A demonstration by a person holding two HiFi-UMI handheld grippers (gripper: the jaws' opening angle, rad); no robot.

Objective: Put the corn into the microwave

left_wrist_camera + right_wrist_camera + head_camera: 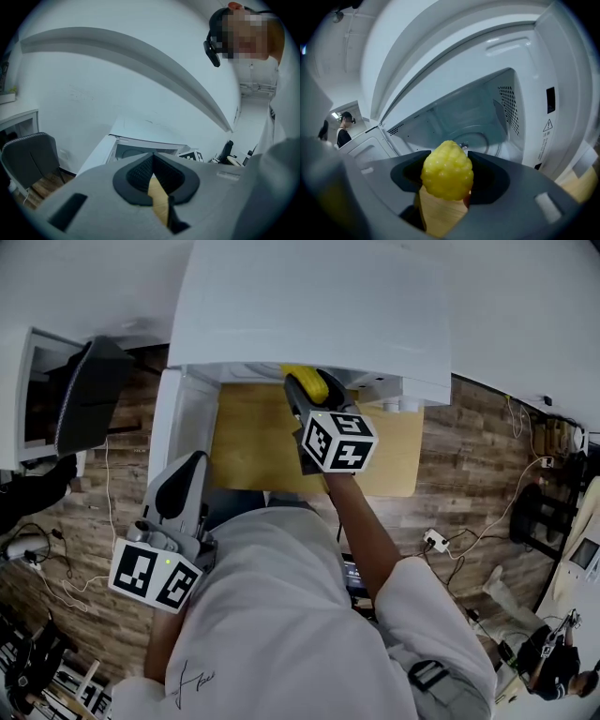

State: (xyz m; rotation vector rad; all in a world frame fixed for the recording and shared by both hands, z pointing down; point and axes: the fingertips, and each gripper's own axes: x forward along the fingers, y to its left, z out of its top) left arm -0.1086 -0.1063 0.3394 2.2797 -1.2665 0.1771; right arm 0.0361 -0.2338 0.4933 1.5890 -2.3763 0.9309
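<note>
The corn (447, 169) sat clamped between the jaws of the right gripper (305, 397), which stood fairly wide apart, their pads pressed to its yellow sides and its tip pointing outward. It hung just before the mouth of the open microwave (487, 112), whose turntable (480, 140) lay at 12 o'clock beyond it, above the wooden table (248, 442). The left gripper (152, 161), at 7 o'clock in the head view, had its jaws together on nothing, near the microwave door (173, 423).
</note>
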